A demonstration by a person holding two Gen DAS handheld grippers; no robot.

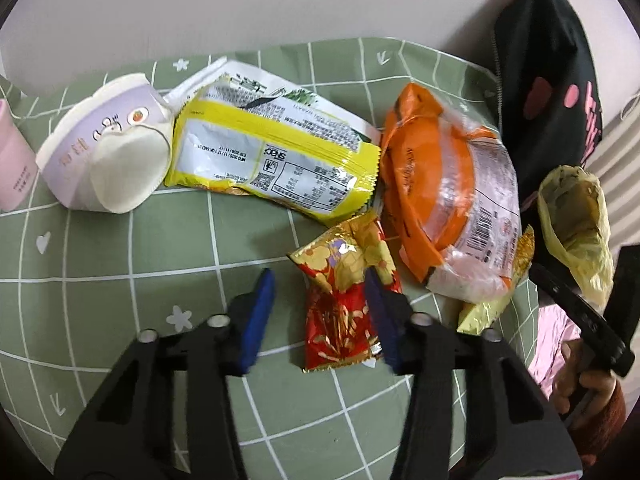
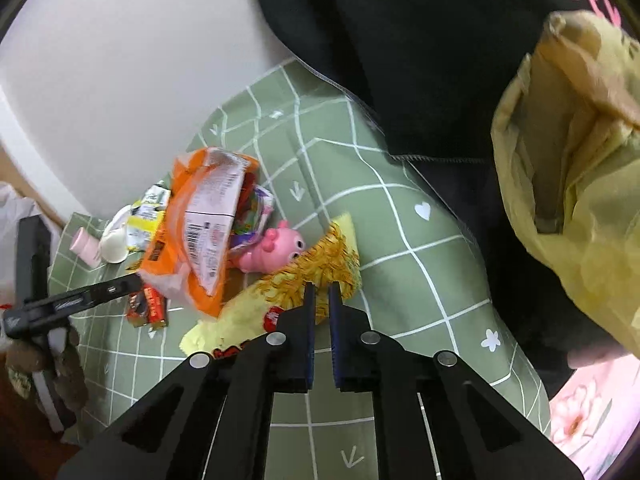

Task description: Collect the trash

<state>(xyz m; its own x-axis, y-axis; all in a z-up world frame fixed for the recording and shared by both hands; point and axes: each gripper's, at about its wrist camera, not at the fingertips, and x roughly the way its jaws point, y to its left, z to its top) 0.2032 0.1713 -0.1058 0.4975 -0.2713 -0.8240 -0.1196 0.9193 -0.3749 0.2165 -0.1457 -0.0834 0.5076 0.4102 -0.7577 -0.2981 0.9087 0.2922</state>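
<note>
While the green checked table (image 1: 120, 248) carries the whole spread of litter, the relation that matters sits low in the left wrist view: the red and gold wrapper (image 1: 340, 300) against the left gripper (image 1: 322, 286).

Largest items first. The orange bag (image 1: 432, 184) lies at the right of the pile, the yellow packet (image 1: 276, 156) beside it across the middle, the crushed paper cup (image 1: 108, 148) further left, and a pink cup (image 1: 14, 160) at the edge. None of these lies between the left jaws.

The red and gold wrapper lies flat on the table, its long axis running roughly along the direction the jaws point. It sits off-centre in the gap: the right-hand pad overlaps its right edge, while the left-hand pad stands clear of it over bare cloth. The jaws are partly apart and not pressing on it, so I judge no grip yet. A small shift toward the right of this view would centre the wrapper before closing.

The right gripper (image 2: 322, 294) has its jaws nearly together, only a narrow slit between them and nothing visibly caught there. Its tips hang over the yellow noodle packet (image 2: 304, 280); contact cannot be told. A yellow plastic bag (image 2: 580, 168) hangs open at the right, apparently the collecting bag.

The left gripper is the nearer one to the red wrapper.
</note>
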